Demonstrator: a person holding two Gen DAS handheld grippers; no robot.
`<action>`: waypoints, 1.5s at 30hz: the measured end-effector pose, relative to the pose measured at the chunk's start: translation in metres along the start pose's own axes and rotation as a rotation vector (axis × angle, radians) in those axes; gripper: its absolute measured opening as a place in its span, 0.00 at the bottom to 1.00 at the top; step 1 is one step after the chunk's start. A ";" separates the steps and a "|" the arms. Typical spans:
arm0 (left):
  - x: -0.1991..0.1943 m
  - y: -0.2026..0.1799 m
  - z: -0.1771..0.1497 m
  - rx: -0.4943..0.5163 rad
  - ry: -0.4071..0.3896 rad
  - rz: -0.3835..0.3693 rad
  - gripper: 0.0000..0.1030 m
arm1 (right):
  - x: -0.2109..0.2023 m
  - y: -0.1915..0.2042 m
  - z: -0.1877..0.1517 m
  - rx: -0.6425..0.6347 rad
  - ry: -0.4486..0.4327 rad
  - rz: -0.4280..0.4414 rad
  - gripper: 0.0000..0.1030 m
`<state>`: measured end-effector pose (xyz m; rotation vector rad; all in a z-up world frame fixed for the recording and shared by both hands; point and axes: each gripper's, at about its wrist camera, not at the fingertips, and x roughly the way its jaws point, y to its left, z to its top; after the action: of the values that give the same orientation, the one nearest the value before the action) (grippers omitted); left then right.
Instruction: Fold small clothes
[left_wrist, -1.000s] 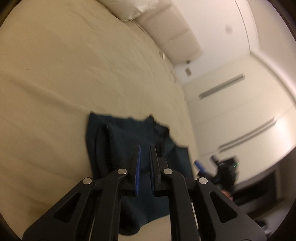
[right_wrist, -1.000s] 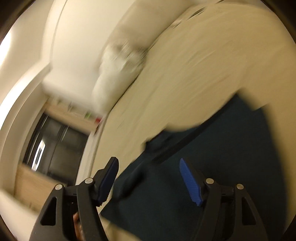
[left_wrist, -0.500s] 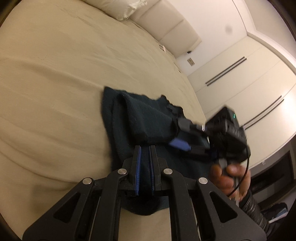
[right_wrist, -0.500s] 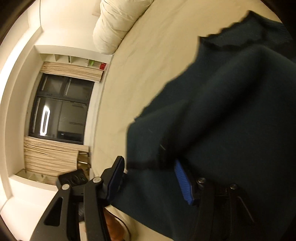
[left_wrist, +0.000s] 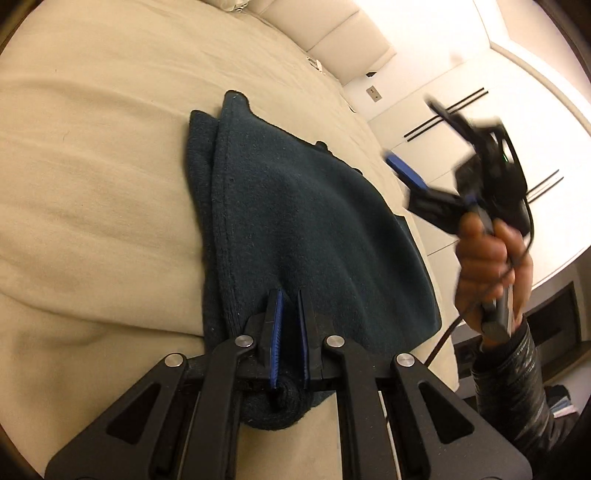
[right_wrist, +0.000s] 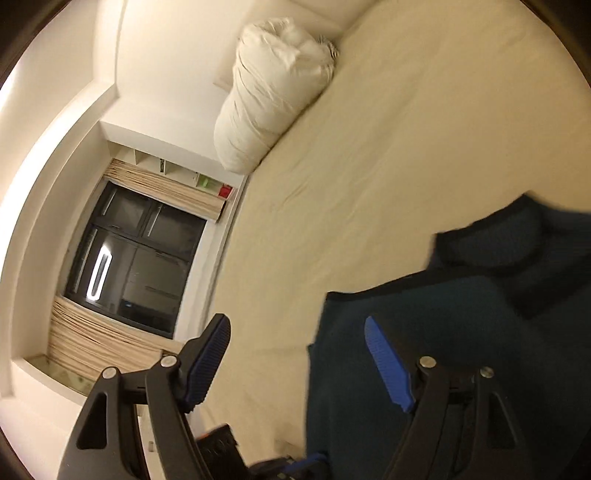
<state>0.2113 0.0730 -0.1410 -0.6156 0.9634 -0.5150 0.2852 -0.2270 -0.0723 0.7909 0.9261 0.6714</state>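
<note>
A dark teal knit garment (left_wrist: 306, 221) lies folded over on the cream bed (left_wrist: 92, 177). My left gripper (left_wrist: 290, 306) is shut on the garment's near edge, with a bunch of cloth between its blue pads. My right gripper (right_wrist: 299, 339) is open and empty, raised above the bed beside the garment (right_wrist: 461, 332). It also shows in the left wrist view (left_wrist: 424, 173), held up in a hand to the right of the cloth, blurred.
A white pillow (right_wrist: 273, 96) lies at the head of the bed by the padded headboard (left_wrist: 332, 33). A dark window with beige curtains (right_wrist: 129, 258) is beyond the bed's side. White wardrobe doors (left_wrist: 480, 110) stand past the far edge.
My right gripper has let go of the garment and lifted up and away to the right. The upper layer now lies spread flat over the lower one. My left gripper keeps its hold.
</note>
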 end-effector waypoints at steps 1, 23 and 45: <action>-0.010 -0.001 -0.008 0.009 0.003 0.004 0.07 | -0.018 -0.004 -0.004 -0.009 -0.021 -0.018 0.76; -0.026 -0.041 0.013 0.078 0.036 0.052 0.07 | -0.247 -0.158 -0.065 0.013 -0.111 -0.524 0.25; -0.062 0.004 -0.021 -0.034 -0.041 -0.030 0.00 | -0.254 -0.162 -0.099 0.047 -0.141 -0.459 0.07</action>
<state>0.1642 0.1110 -0.1163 -0.6694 0.9266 -0.5116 0.1119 -0.4855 -0.1334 0.6269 0.9538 0.1917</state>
